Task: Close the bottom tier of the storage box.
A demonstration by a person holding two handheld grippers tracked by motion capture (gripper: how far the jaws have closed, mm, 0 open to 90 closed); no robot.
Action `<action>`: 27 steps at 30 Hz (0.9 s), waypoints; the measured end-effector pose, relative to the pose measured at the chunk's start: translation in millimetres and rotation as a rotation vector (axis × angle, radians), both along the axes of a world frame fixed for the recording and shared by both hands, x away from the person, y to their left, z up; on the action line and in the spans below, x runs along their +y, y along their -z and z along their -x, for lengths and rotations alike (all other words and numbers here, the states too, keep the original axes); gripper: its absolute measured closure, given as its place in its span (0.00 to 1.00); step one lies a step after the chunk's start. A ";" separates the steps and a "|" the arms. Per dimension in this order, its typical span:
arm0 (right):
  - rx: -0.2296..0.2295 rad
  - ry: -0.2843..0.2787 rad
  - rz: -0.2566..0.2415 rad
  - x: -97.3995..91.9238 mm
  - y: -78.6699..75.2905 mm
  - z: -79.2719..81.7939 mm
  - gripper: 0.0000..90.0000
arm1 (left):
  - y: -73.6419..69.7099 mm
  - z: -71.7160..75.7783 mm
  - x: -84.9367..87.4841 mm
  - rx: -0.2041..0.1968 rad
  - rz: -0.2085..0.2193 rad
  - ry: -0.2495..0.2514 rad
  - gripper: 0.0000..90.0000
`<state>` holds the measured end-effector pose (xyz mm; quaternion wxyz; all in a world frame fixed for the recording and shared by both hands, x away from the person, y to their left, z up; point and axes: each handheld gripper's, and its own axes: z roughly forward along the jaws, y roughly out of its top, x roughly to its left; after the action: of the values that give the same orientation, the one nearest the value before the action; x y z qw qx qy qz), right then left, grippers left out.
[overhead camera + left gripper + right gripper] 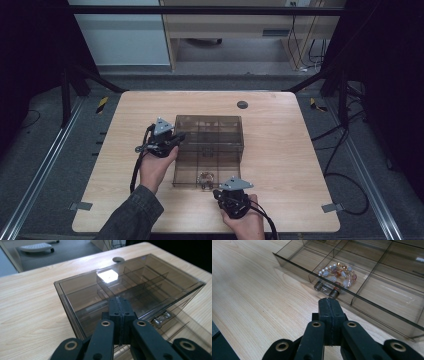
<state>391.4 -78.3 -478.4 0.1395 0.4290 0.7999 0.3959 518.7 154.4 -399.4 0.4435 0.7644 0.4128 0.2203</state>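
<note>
My left hand-held gripper [179, 136], jaws pressed together on nothing, braces the smoky drawer box [209, 131] at its nine o'clock. My right hand-held gripper [217, 192], also pinched empty, sits at six o'clock before the open drawer's handle [326, 289]; the bead bracelet [338, 274] lies inside.

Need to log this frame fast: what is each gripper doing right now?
Left gripper: jaws closed, empty, at the smoky box.
Right gripper: jaws closed, empty, near the drawer handle.
</note>
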 end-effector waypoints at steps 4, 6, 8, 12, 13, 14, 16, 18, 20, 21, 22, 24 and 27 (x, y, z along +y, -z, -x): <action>0.016 0.024 -0.005 -2.4 1.5 -1.3 1.00 | 5.1 -4.4 -6.5 0.010 -0.013 -0.007 1.00; 0.029 0.032 -0.012 -3.0 1.6 -1.7 1.00 | 8.1 -5.2 -12.5 0.009 -0.026 -0.017 1.00; 0.031 0.038 -0.010 -2.9 1.7 -2.0 1.00 | 8.9 -5.1 -14.4 0.009 -0.023 -0.020 1.00; 0.042 0.043 -0.014 -3.0 3.1 -3.5 1.00 | 9.8 -4.9 -21.0 -0.001 -0.011 -0.016 1.00; 0.036 0.041 -0.013 -4.0 4.3 -5.2 1.00 | 10.3 -5.0 -22.3 0.000 -0.015 -0.014 1.00; 0.042 0.047 -0.012 -4.2 4.5 -5.8 1.00 | 11.0 -5.2 -23.8 0.003 -0.017 -0.015 1.00; 0.052 0.052 -0.022 -5.0 4.7 -6.9 1.00 | 12.8 -5.6 -26.3 0.002 -0.027 -0.018 1.00; 0.049 0.051 -0.024 -6.0 5.4 -8.2 1.00 | 13.6 -5.7 -27.1 0.004 -0.029 -0.018 1.00; 0.047 0.051 -0.022 -6.3 6.6 -10.0 1.00 | 14.9 -5.9 -28.7 0.006 -0.037 -0.016 1.00; 0.047 0.051 -0.022 -6.3 6.6 -10.0 1.00 | 14.9 -5.9 -28.7 0.006 -0.037 -0.016 1.00; 0.051 0.052 -0.022 -6.0 7.2 -10.8 1.00 | 14.8 -5.8 -29.0 0.005 -0.038 -0.017 1.00; 0.057 0.055 -0.021 -4.9 8.8 -12.5 1.00 | 14.9 -5.6 -29.5 0.004 -0.038 -0.018 1.00; 0.059 0.057 -0.016 -3.4 9.2 -13.5 1.00 | 14.9 -5.4 -29.9 0.005 -0.039 -0.021 0.99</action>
<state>404.9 -81.7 -487.6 0.1238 0.4643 0.7878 0.3853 524.2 124.5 -414.3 0.4253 0.7691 0.4175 0.2309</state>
